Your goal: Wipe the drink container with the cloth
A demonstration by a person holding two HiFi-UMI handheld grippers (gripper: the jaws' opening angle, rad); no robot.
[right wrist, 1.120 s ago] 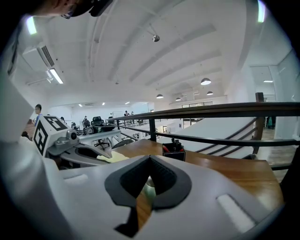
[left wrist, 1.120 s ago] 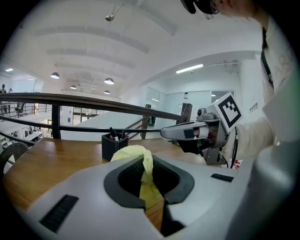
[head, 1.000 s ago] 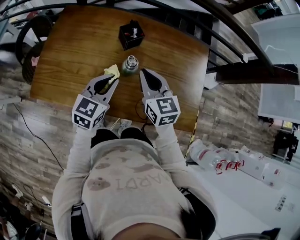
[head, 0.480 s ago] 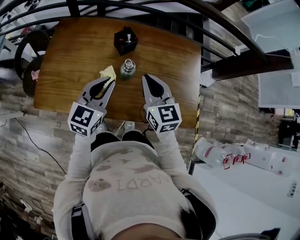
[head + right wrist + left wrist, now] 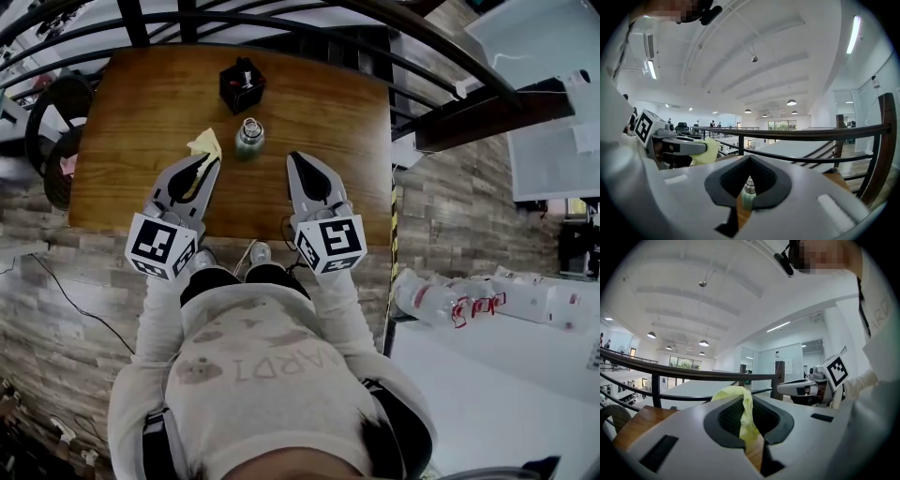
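Note:
On the wooden table (image 5: 319, 122) stands a small green drink bottle (image 5: 248, 138) with a metal cap, upright and untouched. My left gripper (image 5: 210, 160) sits just left of it, shut on a yellow cloth (image 5: 204, 145) that sticks out past the tips. In the left gripper view the cloth (image 5: 746, 420) runs between the closed pads of the left gripper (image 5: 742, 399). My right gripper (image 5: 294, 157) is shut and holds nothing, a little right of the bottle. In the right gripper view the bottle (image 5: 748, 194) shows through the pad gap of the right gripper (image 5: 749, 158), some way ahead.
A black box (image 5: 242, 84) with small items in it stands behind the bottle. A dark metal railing (image 5: 281, 19) runs along the table's far side. The table's near edge (image 5: 234, 230) is just under both grippers.
The right gripper has drawn away from the bottle to the right. The left gripper, still with the cloth, has shifted slightly left. The bottle has not moved.

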